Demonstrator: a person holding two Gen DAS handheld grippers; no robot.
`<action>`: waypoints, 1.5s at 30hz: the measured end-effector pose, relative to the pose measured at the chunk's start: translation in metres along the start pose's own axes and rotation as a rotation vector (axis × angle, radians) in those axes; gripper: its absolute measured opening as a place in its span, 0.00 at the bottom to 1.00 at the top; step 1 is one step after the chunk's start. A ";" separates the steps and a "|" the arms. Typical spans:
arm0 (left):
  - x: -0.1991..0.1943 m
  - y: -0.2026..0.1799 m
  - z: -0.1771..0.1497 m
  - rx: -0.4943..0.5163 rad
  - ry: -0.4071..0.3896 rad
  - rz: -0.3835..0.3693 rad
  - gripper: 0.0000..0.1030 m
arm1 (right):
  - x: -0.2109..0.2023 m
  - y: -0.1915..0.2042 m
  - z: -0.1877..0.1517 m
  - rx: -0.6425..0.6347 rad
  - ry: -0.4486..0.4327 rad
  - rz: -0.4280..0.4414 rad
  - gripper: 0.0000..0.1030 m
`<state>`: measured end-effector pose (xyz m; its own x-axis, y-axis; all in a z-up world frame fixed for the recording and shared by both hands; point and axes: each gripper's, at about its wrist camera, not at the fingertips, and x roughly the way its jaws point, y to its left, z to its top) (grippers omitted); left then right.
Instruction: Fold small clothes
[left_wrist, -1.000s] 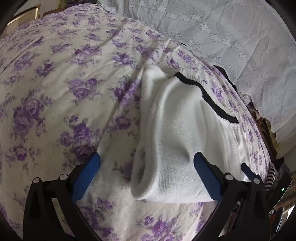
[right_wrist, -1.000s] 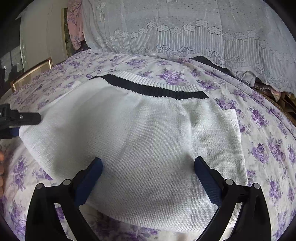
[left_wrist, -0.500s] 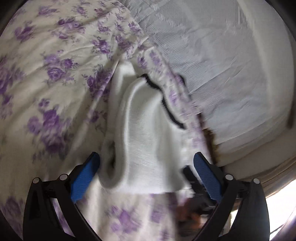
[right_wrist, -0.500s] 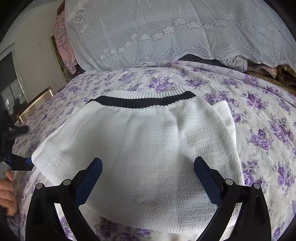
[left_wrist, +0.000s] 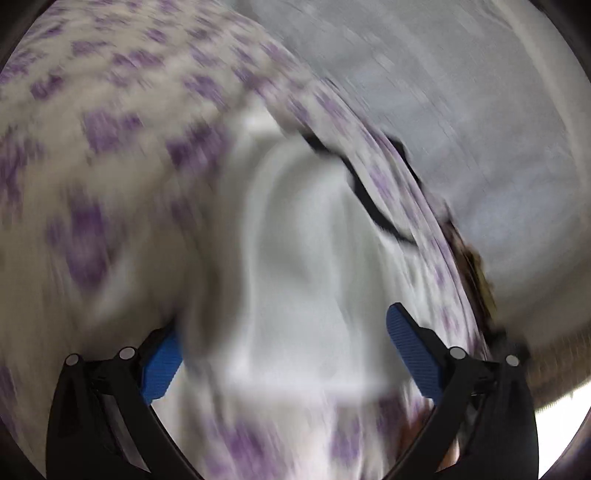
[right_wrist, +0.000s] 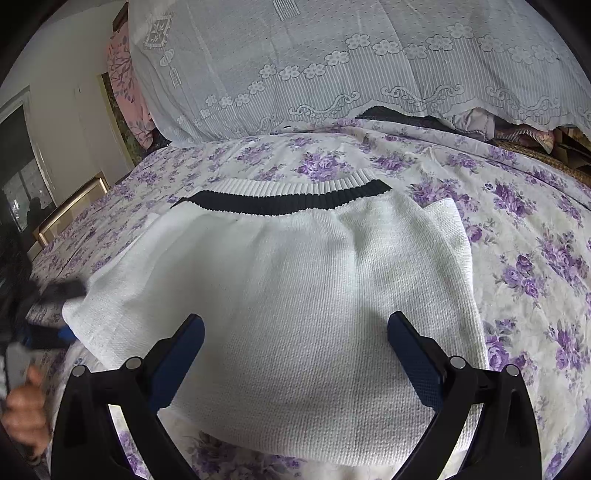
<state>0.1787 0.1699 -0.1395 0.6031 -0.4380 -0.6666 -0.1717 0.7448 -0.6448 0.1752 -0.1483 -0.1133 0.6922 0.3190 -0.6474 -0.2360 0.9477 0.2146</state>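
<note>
Lying folded mid-frame on the floral bedspread (right_wrist: 517, 206), the white sweater (right_wrist: 295, 295) sits before both grippers' wide-open jaws.

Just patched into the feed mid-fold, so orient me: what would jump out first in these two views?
The white knit garment with its black-striped ribbed hem fills the middle of the right wrist view, lying on the purple-flowered bedspread. The right tool sits open above its near edge. At far left, the left tool is at the garment's left corner; its own view is heavily motion-blurred.
</note>
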 end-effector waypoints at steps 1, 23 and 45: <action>0.009 0.006 0.010 -0.034 -0.004 0.017 0.95 | -0.001 0.000 0.000 0.003 -0.002 0.002 0.97; 0.013 -0.037 0.003 0.253 -0.085 0.227 0.48 | 0.001 -0.008 -0.001 0.062 -0.014 -0.001 0.97; 0.012 -0.038 0.011 0.253 -0.107 0.197 0.30 | -0.004 -0.013 -0.002 0.093 -0.044 0.020 0.97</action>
<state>0.2009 0.1419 -0.1193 0.6580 -0.2277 -0.7178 -0.1029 0.9171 -0.3852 0.1739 -0.1622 -0.1146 0.7177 0.3356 -0.6101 -0.1873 0.9369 0.2950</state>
